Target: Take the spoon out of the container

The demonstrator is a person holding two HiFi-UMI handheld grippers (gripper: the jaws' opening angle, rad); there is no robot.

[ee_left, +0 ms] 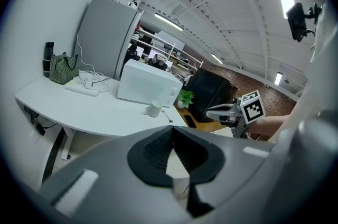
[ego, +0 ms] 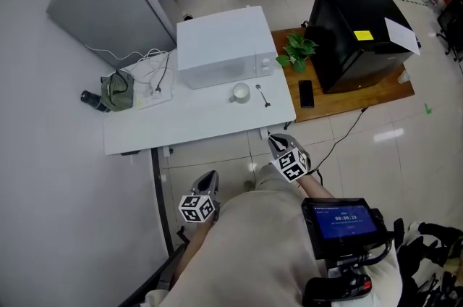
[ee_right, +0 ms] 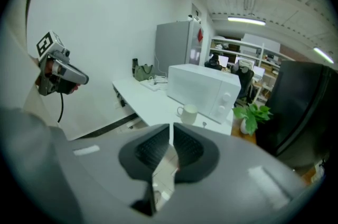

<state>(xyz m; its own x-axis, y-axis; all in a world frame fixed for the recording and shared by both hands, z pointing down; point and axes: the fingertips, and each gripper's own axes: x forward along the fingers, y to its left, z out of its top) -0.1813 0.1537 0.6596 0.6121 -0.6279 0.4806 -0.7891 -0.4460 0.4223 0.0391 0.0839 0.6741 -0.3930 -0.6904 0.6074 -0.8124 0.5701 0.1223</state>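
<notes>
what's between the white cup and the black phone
The spoon, lying flat on the white table, outside the cup and short of the phone. The head view shows it best.

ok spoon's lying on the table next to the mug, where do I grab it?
Mid-length of the spoon, straight down from above, jaws across its width. It lies flat on the table, so a side approach probably won't get under it. The mug stands apart on its left; favour the right. Bowl end too small to tell.
</notes>
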